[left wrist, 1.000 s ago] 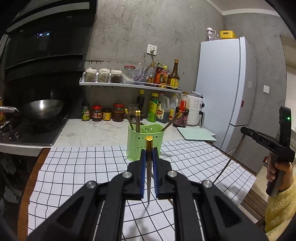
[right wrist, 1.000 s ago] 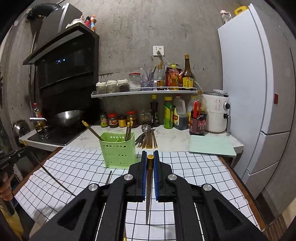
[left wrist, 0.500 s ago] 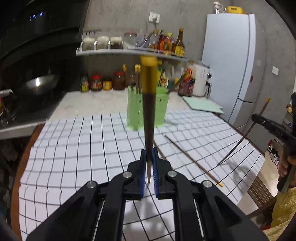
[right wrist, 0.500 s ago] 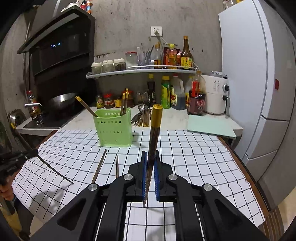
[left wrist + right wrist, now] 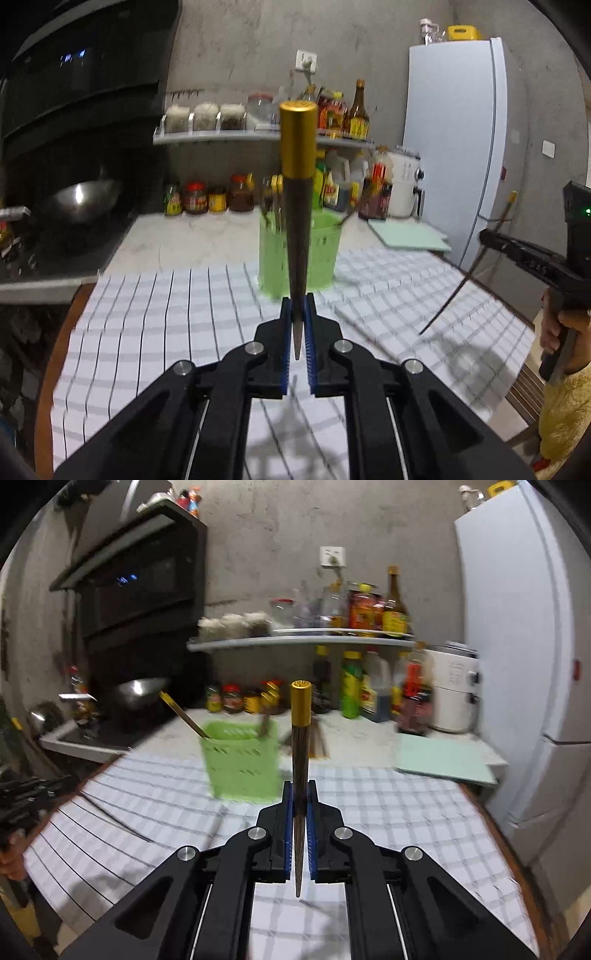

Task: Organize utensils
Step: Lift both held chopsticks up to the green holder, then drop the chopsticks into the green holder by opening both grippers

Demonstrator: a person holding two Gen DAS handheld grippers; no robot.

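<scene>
My left gripper (image 5: 297, 314) is shut on a dark chopstick (image 5: 297, 236) with a gold cap, which stands up in front of the camera, thin tip down. Behind it sits the green utensil basket (image 5: 314, 254) holding several chopsticks. My right gripper (image 5: 299, 794) is shut on a second gold-capped chopstick (image 5: 300, 760), also upright. In that view the green basket (image 5: 240, 764) stands ahead and to the left. From the left wrist the right gripper (image 5: 491, 236) shows at the right edge in a hand, its chopstick (image 5: 461, 284) slanting down toward the cloth.
A white checked cloth (image 5: 177, 321) covers the table. At the back stand a wok (image 5: 81, 195) on the stove, jars and bottles (image 5: 354, 690), a shelf (image 5: 303, 640), a pale green board (image 5: 443, 760) and a white fridge (image 5: 524, 657). Loose utensils (image 5: 317, 740) lie behind the basket.
Both held chopsticks have swung from short, end-on stubs to standing tall above the fingers. Both grippers moved nearer to the green basket, which looms larger. Both views are now motion-blurred.
</scene>
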